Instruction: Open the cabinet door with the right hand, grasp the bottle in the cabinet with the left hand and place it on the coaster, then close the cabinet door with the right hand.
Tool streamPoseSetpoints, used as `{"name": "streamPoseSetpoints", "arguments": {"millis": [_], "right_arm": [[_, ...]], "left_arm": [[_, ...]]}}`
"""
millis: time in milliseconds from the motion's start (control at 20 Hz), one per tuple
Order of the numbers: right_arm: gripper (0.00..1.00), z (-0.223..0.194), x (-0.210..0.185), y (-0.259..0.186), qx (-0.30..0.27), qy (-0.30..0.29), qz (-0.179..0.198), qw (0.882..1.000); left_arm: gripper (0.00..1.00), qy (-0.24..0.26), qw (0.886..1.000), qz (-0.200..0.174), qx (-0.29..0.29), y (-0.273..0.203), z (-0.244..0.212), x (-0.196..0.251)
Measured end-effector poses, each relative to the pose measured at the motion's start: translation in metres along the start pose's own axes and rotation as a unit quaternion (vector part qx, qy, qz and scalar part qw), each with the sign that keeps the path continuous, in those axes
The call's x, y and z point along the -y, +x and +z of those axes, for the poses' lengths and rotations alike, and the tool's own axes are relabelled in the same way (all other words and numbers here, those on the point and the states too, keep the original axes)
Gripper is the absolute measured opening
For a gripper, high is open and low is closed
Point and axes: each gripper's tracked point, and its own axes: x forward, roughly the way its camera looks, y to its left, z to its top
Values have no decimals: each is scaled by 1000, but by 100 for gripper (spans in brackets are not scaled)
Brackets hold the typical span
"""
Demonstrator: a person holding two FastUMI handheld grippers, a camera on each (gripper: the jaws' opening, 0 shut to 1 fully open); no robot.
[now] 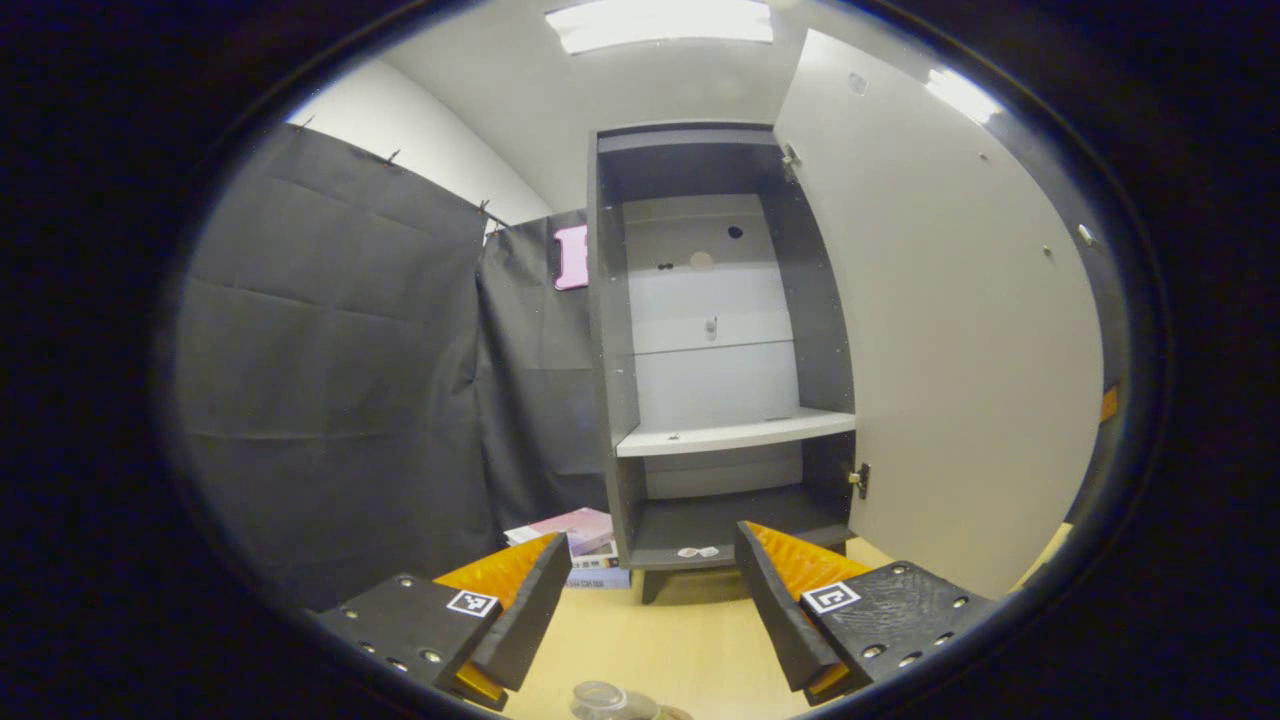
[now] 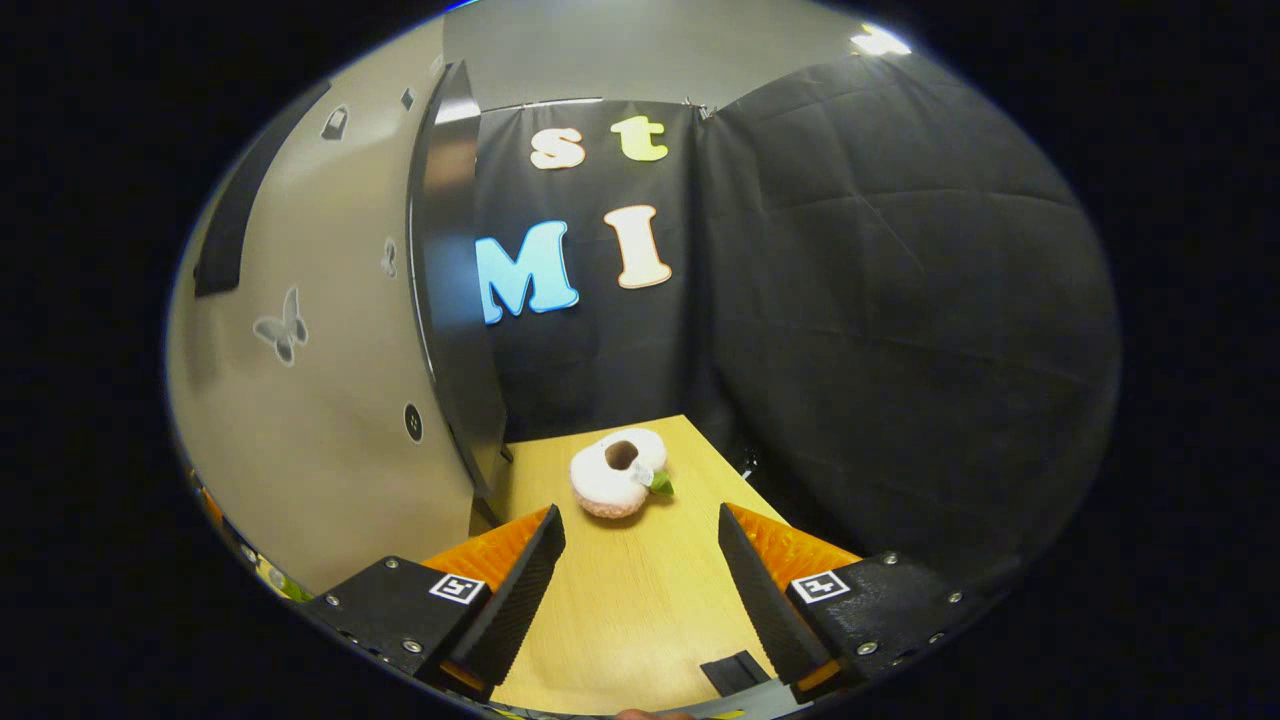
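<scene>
Left gripper view shows the clear top of the bottle (image 1: 606, 699) at the very bottom edge, on the near part of the wooden table (image 1: 690, 620), just below and between the fingers of the left gripper (image 1: 650, 600), which are spread wide and hold nothing. Whether a coaster lies under it cannot be told, as so little of it shows. From that glimpse it looks like a light, stiff, see-through bottle, probably smooth and a bit slippery, so a grip across the straight body below the neck seems safer than one on the rim. Beyond it, the cabinet (image 1: 610, 350) stands on the far side of the table with bare shelves, and its door (image 1: 950, 330) is swung fully out to the right. Some flat boxes (image 1: 585, 545) lie near the cabinet's left foot. In the right gripper view, the right gripper (image 2: 640, 585) also has its fingers parted and empty above the table, with the door's pale outer face on the left, just beside it. A white plush toy (image 2: 617, 472) sits farther along the table. Closing the door looks like the remaining step.
</scene>
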Motion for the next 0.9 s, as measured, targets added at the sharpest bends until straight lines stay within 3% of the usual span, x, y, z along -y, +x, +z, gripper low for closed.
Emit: {"name": "streamPoseSetpoints", "arguments": {"millis": [250,500,600,650,850,900], "right_arm": [[94,44,-17,-17,32,-55,43,997],[94,98,-41,-38,72,-33,95,992],[94,116,-53,-46,84,-21,119,989],[94,124,-59,-50,89,-13,131,987],[94,140,-78,-60,98,6,177,979],[93,142,-85,-61,98,6,187,978]], "left_arm": [[94,-8,1000,-21,-11,6,40,24],[94,-34,998,-17,-56,6,65,39],[100,-40,998,-11,-52,4,82,42],[94,-36,998,-9,-49,1,92,42],[90,-31,999,-17,-33,-7,125,52],[94,-33,999,-22,-31,-7,128,55]]}}
